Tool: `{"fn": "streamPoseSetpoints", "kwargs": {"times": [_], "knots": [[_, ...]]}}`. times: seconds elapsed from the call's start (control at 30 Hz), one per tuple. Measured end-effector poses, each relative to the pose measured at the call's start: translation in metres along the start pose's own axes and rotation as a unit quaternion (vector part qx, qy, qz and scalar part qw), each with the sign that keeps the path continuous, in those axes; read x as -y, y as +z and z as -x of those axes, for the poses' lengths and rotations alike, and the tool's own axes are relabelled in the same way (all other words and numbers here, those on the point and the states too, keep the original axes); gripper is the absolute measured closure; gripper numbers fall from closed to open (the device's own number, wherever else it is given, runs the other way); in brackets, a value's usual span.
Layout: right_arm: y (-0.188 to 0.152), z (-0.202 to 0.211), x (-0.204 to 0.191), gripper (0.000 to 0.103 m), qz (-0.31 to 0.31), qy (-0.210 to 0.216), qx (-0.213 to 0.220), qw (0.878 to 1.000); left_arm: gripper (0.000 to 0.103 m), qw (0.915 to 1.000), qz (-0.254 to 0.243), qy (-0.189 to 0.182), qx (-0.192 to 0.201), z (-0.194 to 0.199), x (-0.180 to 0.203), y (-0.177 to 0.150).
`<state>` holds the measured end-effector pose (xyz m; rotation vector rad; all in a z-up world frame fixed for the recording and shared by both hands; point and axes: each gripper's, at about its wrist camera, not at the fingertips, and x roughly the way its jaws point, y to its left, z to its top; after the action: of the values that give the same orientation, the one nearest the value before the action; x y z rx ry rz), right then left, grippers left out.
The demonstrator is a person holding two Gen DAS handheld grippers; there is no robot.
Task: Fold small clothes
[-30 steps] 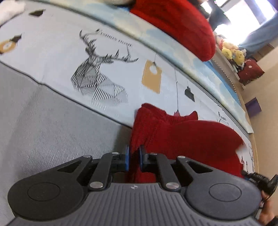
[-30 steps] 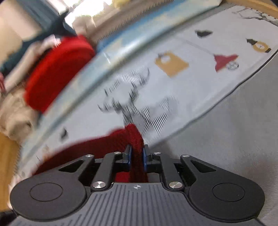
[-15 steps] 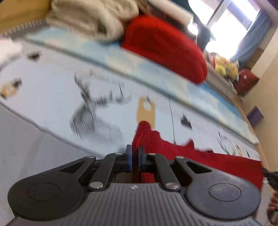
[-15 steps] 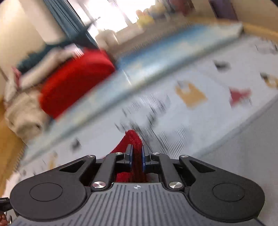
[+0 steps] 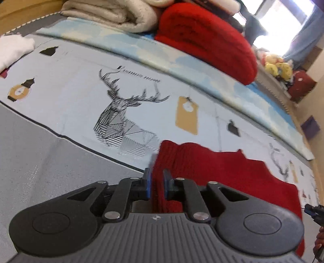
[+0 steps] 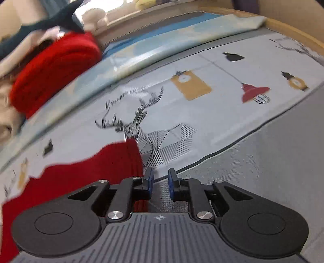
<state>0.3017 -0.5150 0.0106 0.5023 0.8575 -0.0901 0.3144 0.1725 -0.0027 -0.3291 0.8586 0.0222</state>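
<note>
A small red knit garment lies on a printed bed sheet with a deer drawing. In the left wrist view my left gripper has its blue pads slightly parted around the garment's left edge, which still runs between them. In the right wrist view the same red garment lies to the left of my right gripper. The right gripper is open and empty, its jaws just off the garment's right corner, over the grey part of the sheet.
A folded red blanket and a beige blanket are stacked at the far side of the bed. A white cloth lies at the far left. Yellow plush toys sit by the window. A wooden bed frame edges the mattress.
Both grippers carried the red garment's edge forward and lowered it onto the sheet. The right gripper opened and let go; the left jaws have loosened.
</note>
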Motion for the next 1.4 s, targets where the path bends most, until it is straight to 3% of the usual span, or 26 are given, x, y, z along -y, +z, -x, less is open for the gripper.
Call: {"fn": "streamPoseSetpoints", "kwargs": {"times": [0.03, 0.1, 0.17, 0.2, 0.3, 0.37, 0.47, 0.77, 0.87, 0.9, 0.97, 1.0, 1.03, 1.23, 1.33, 1.4], "knots": [[-0.001, 0.006, 0.0, 0.068, -0.001, 0.005, 0.002, 1.0, 0.073, 0.9999, -0.008, -0.006, -0.001, 0.005, 0.002, -0.003], [-0.006, 0.017, -0.002, 0.061, 0.007, 0.018, -0.008, 1.0, 0.07, 0.9994, -0.03, -0.017, -0.011, 0.013, 0.009, -0.01], [-0.013, 0.028, -0.004, 0.058, 0.015, 0.037, -0.03, 0.999, 0.065, 0.9976, -0.055, -0.032, -0.026, 0.023, 0.018, -0.021], [-0.017, 0.033, -0.009, 0.057, 0.017, 0.046, -0.046, 0.998, 0.057, 0.9963, -0.069, -0.037, -0.034, 0.028, 0.021, -0.027], [-0.036, 0.053, -0.015, 0.056, 0.03, 0.054, -0.081, 0.995, 0.047, 0.9918, -0.105, -0.028, -0.068, 0.044, 0.03, -0.046], [-0.048, 0.065, -0.022, 0.054, 0.056, 0.051, -0.097, 0.992, 0.044, 0.9884, -0.12, -0.021, -0.091, 0.054, 0.03, -0.06], [-0.063, 0.08, -0.027, 0.046, 0.085, 0.024, -0.101, 0.991, 0.043, 0.9885, -0.117, -0.025, -0.092, 0.069, 0.021, -0.079], [-0.083, 0.081, -0.01, 0.046, 0.094, -0.013, -0.136, 0.986, 0.048, 0.9876, -0.076, -0.029, -0.134, 0.061, -0.004, -0.09], [-0.085, 0.079, -0.011, 0.047, 0.1, -0.003, -0.145, 0.984, 0.061, 0.9857, -0.076, -0.041, -0.144, 0.057, -0.002, -0.09], [-0.087, 0.079, -0.012, 0.048, 0.105, 0.001, -0.147, 0.984, 0.07, 0.985, -0.079, -0.043, -0.147, 0.055, 0.0, -0.091], [-0.089, 0.079, -0.015, 0.061, 0.117, 0.003, -0.145, 0.982, 0.078, 0.9831, -0.088, -0.046, -0.154, 0.053, 0.003, -0.093], [-0.09, 0.079, -0.016, 0.079, 0.121, 0.008, -0.146, 0.982, 0.085, 0.9827, -0.096, -0.042, -0.153, 0.053, 0.005, -0.094], [-0.09, 0.081, -0.017, 0.088, 0.128, 0.005, -0.141, 0.982, 0.087, 0.9825, -0.1, -0.04, -0.153, 0.052, 0.006, -0.095], [-0.07, 0.105, 0.001, 0.091, 0.067, 0.052, -0.077, 0.993, 0.088, 0.988, -0.057, -0.066, -0.127, 0.064, -0.005, -0.088], [-0.079, 0.085, 0.003, 0.091, 0.077, 0.013, -0.129, 0.989, 0.088, 0.9807, -0.062, -0.02, -0.184, 0.042, -0.008, -0.096], [-0.087, 0.073, -0.003, 0.091, 0.108, -0.013, -0.157, 0.982, 0.087, 0.9763, -0.085, -0.006, -0.199, 0.035, 0.0, -0.101]]}}
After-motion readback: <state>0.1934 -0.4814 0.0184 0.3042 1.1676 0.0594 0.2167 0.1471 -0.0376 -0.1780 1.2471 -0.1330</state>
